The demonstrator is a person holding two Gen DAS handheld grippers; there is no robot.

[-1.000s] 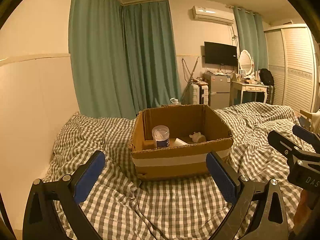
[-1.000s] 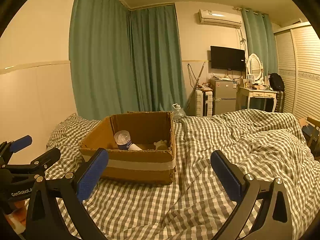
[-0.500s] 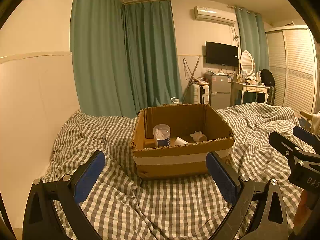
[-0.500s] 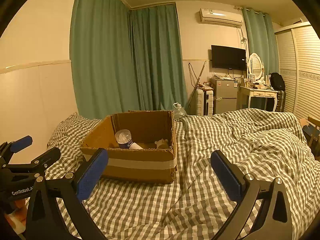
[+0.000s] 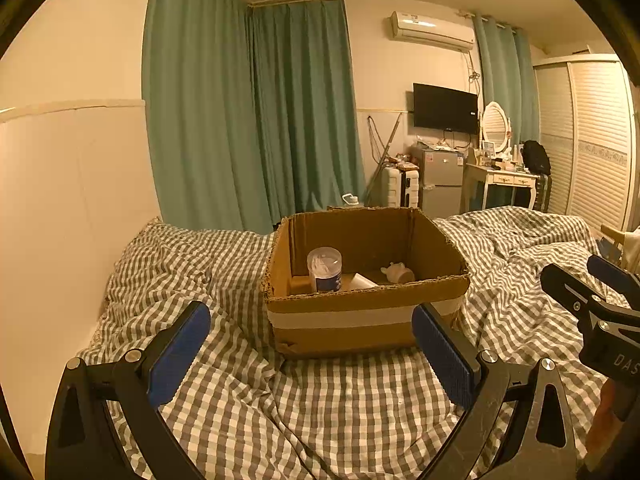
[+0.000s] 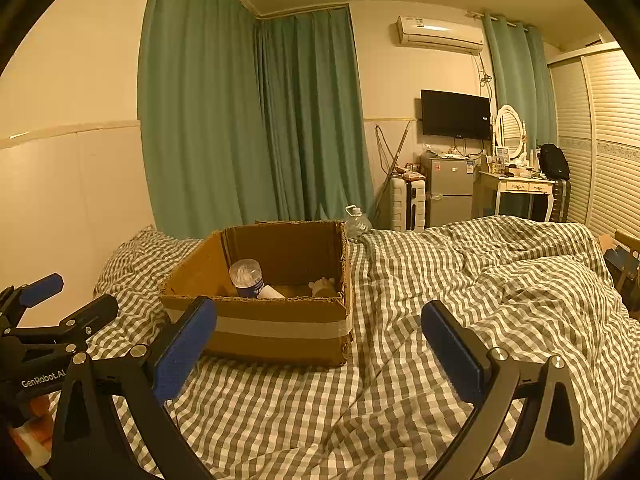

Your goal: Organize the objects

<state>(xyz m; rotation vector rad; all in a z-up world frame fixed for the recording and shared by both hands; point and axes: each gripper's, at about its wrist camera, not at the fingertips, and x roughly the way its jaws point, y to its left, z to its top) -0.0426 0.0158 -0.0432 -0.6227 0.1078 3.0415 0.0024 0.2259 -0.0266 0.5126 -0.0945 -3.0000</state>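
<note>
— On the checked bedspread, how much of the tidying looks done?

— Most of it, I judge. At the left of the cardboard box stands a clear round tub; right of it lies a white tube, then a small pale figurine. No loose items show on the covers.

— And the grippers?

— Both hover low at the near edge, aimed forward. The left gripper has its blue pads spread wide, facing the box front, holding nothing. Well to the right, the right gripper is equally spread and bare, pointing past the box's right corner.
</note>
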